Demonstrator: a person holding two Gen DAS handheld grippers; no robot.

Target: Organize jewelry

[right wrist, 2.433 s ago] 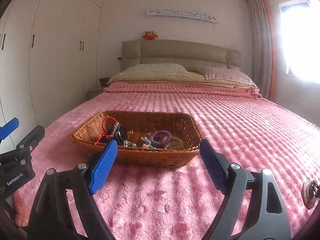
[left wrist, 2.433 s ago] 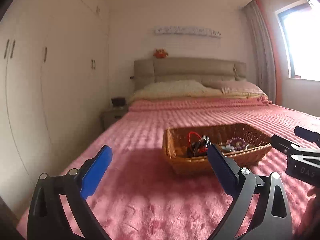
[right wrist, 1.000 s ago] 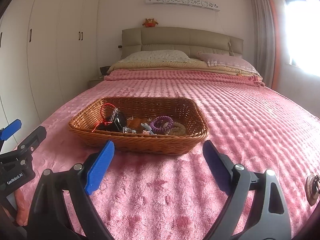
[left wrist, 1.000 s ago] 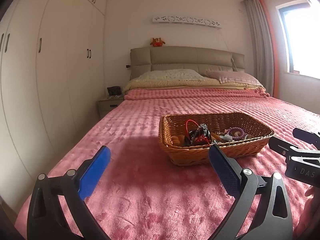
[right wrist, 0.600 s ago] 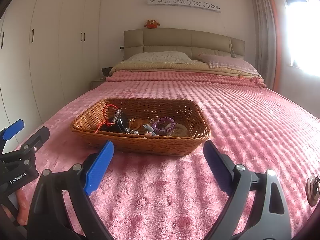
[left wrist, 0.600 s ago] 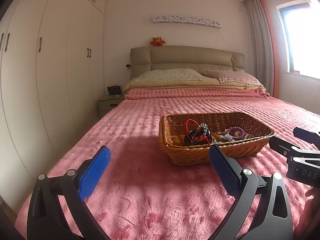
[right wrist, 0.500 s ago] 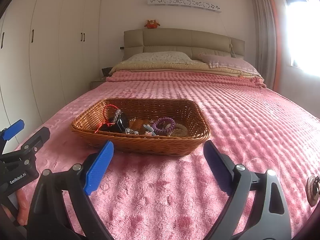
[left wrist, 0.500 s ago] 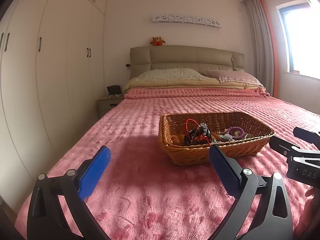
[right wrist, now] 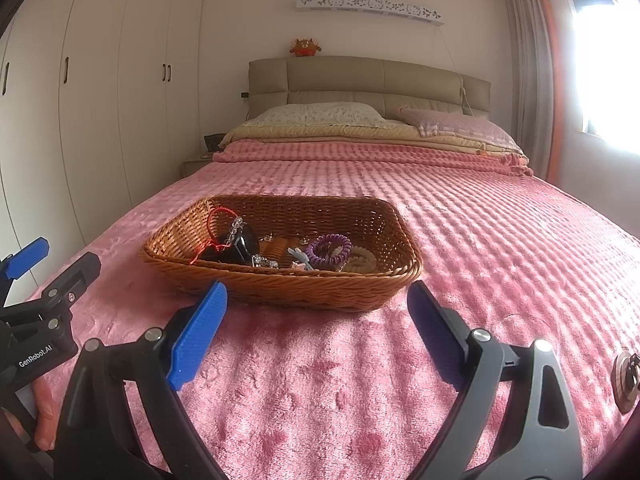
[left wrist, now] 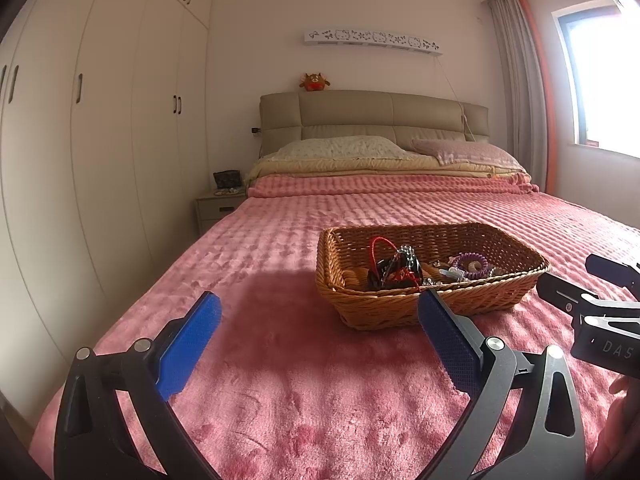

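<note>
A brown wicker basket (left wrist: 400,312) (right wrist: 288,292) sits on the pink bed cover. It holds a red cord bracelet (right wrist: 218,222), a dark item with a bead chain (right wrist: 236,242), a purple coil hair tie (right wrist: 330,249) and other small pieces. My left gripper (left wrist: 320,336) is open and empty, low over the cover, short and left of the basket. My right gripper (right wrist: 316,320) is open and empty, just short of the basket's near wall. A small round wooden piece (right wrist: 626,380) lies on the cover at the far right.
The pink bed cover (right wrist: 500,240) stretches back to pillows (right wrist: 320,114) and a padded headboard (left wrist: 372,112). White wardrobes (left wrist: 100,140) line the left wall, with a nightstand (left wrist: 218,204) beside the bed. A bright window (left wrist: 604,80) is at the right.
Both views have tilted and settled since 2.4 s ago, with the basket slightly nearer. Over the last half second nothing visibly moves; both grippers stay open.
</note>
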